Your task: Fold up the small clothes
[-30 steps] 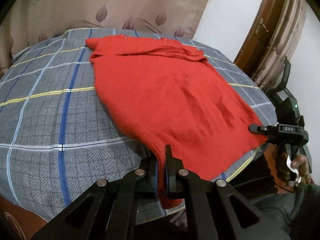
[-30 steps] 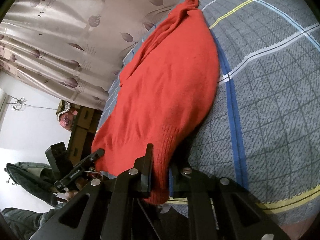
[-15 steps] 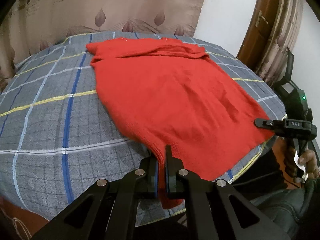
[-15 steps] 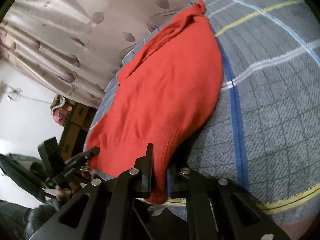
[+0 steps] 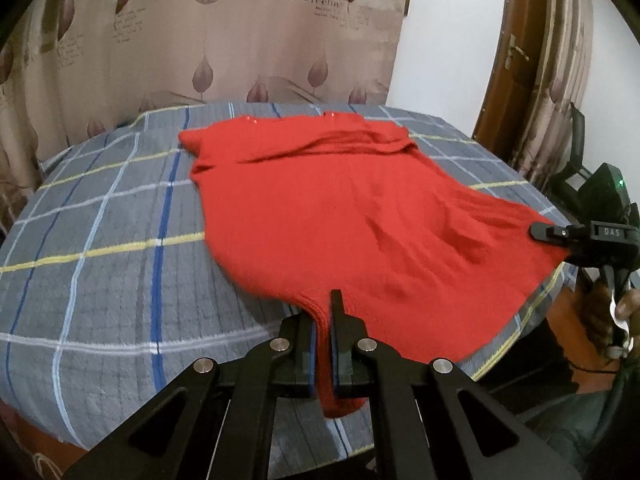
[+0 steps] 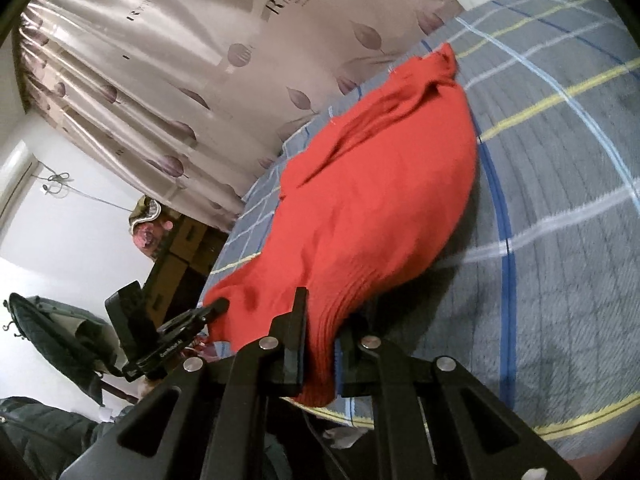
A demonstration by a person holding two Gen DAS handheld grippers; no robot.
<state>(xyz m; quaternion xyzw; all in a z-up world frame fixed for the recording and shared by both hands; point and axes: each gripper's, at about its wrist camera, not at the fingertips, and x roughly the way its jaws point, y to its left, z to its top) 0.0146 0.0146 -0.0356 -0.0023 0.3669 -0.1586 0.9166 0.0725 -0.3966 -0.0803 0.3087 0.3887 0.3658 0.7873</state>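
A red knitted sweater (image 5: 340,216) lies spread on a grey plaid bed cover (image 5: 100,240), its neck end toward the curtain. My left gripper (image 5: 322,344) is shut on one near hem corner, and the ribbed edge hangs down between its pads. My right gripper (image 6: 320,344) is shut on the other hem corner. In the left wrist view the right gripper (image 5: 548,234) shows at the far right, pinching the sweater's edge. In the right wrist view the sweater (image 6: 380,200) rises off the cover near the hem, and the left gripper (image 6: 216,306) holds its far corner.
A leaf-patterned curtain (image 5: 240,40) hangs behind the bed. A wooden door frame (image 5: 516,60) stands at the right. The person's hand (image 5: 628,308) holds the right gripper's handle past the bed edge. Boxes (image 6: 176,248) and a dark jacket (image 6: 52,320) stand off the bed.
Both grippers have lifted the hem end of the sweater off the cover, the right one rising more. The cloth near the hem now shows folds and hangs taut between the two grips.
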